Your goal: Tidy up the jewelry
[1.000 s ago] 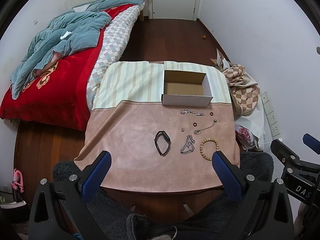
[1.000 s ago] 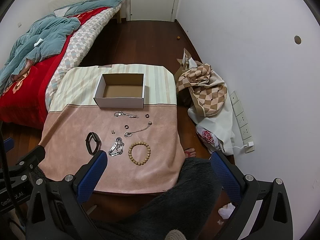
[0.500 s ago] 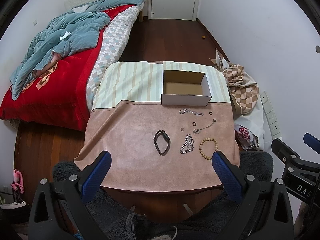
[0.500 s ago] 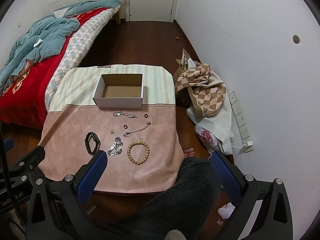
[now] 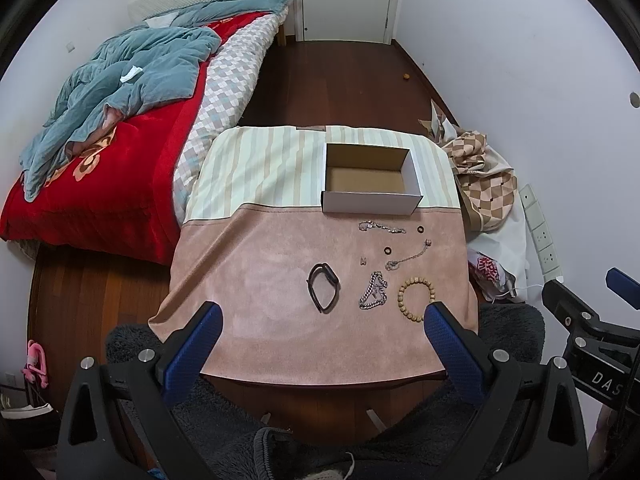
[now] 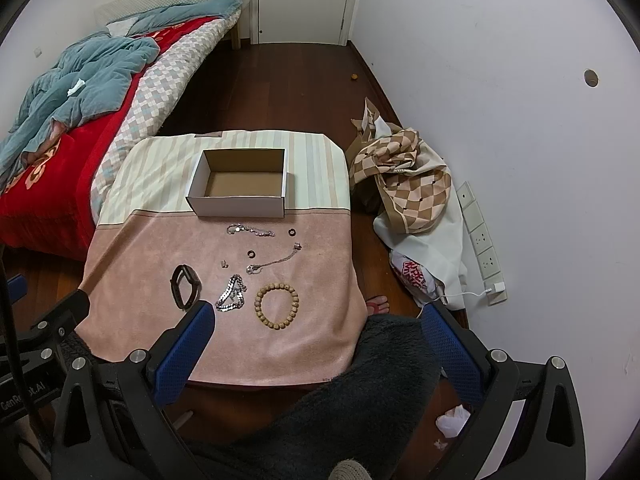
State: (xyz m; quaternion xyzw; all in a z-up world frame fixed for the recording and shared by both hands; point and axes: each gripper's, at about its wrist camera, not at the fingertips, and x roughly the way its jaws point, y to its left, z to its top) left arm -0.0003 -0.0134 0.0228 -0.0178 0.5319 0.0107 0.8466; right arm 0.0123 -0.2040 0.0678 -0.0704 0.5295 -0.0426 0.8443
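Both grippers are hovering above the near edge of the table, holding nothing. The left gripper is keeping its jaws wide, its blue pads framing the pink half of the cloth. The right gripper is also spreading its jaws wide, with 1 pad low over the near left part of the cloth and the other out past the table's right edge, above the floor. The jewelry is lying loose on the pink cloth, right of center, in front of the box, which is sitting open on the striped half with nothing inside. A silver bracelet and a dark ring are lying nearest the box. Behind them toward the grippers are a 2nd ring, a thin chain and a tiny earring pair. Closest to the grippers are a black band, a heaped silver chain and a wooden bead bracelet, side by side, none touching. A bed is standing left of the table.
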